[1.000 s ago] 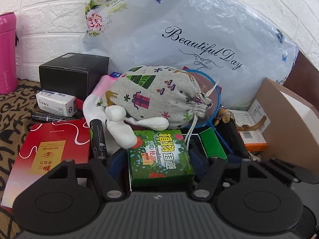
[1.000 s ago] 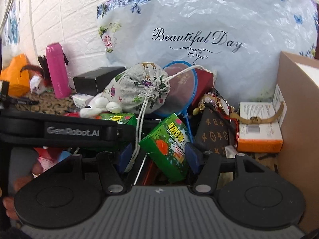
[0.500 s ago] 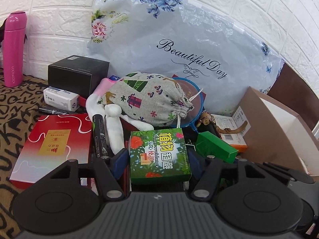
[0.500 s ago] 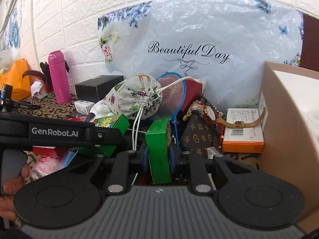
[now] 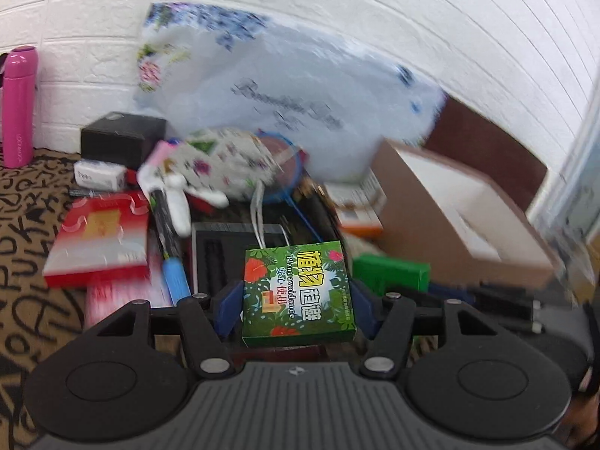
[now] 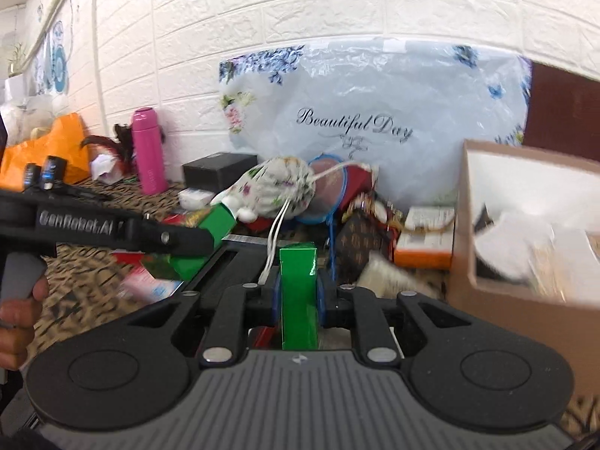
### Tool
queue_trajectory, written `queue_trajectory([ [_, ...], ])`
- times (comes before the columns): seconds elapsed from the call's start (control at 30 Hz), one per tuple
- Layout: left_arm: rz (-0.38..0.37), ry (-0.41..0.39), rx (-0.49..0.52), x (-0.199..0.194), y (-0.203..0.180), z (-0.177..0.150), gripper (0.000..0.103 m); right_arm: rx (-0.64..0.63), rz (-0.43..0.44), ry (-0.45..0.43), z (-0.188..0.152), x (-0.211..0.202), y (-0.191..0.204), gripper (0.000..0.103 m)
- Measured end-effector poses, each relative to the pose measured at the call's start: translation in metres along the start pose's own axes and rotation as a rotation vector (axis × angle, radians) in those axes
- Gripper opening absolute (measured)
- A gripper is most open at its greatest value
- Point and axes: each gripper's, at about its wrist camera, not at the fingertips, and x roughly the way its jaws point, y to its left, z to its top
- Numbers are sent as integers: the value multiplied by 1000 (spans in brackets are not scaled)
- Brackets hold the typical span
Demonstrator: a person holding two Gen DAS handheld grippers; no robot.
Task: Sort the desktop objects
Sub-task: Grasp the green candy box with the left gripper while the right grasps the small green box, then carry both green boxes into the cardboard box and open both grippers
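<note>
Plastic bag (image 6: pixel 375 127) against the brick wall: "Beautiful Day" in black script
Green flowered box (image 5: pixel 298 288) in front of the bag: "Plant avoidance" beside large yellow Chinese characters
Left gripper (image 6: pixel 195 240) arm, left of the bag: "GenRobot.AI"
Pink bottle (image 5: pixel 18 107) left of the bag: lettering too blurred to read

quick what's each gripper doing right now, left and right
Left gripper: jaws closing on the flowered green box, pads touching it.
Right gripper: shut on the plain green box.
</note>
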Motion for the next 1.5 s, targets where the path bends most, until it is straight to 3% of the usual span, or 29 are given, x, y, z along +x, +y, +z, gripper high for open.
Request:
queue_trajectory([
  [0.1,-35,63,53,-9,-19,-32,63,15,21,39,-19,-26,-3,16],
  [0.3,-29,157,109,-1,-44,-79,64,75,0,146,-66,-60,-13,17],
  [0.47,8,173,126,10,-52,-86,64,75,-10,153,-75,-65,-12,19],
  [0.77,7,189,99,13,-51,-87,63,77,-7,170,-77,-48,-14,20],
  [0.87,-10,174,96,9,-54,-81,63,75,-2,168,-77,-49,-15,18],
  [1.03,-49,96,123,0,-69,-52,63,70,-22,94,-67,-69,-23,17],
  [1.37,-157,-48,206,9,-134,19,63,70,-184,-137,-13,-130,-77,17],
  [1.5,-203,-60,198,27,-161,46,63,55,-267,-198,8,-142,-103,17],
])
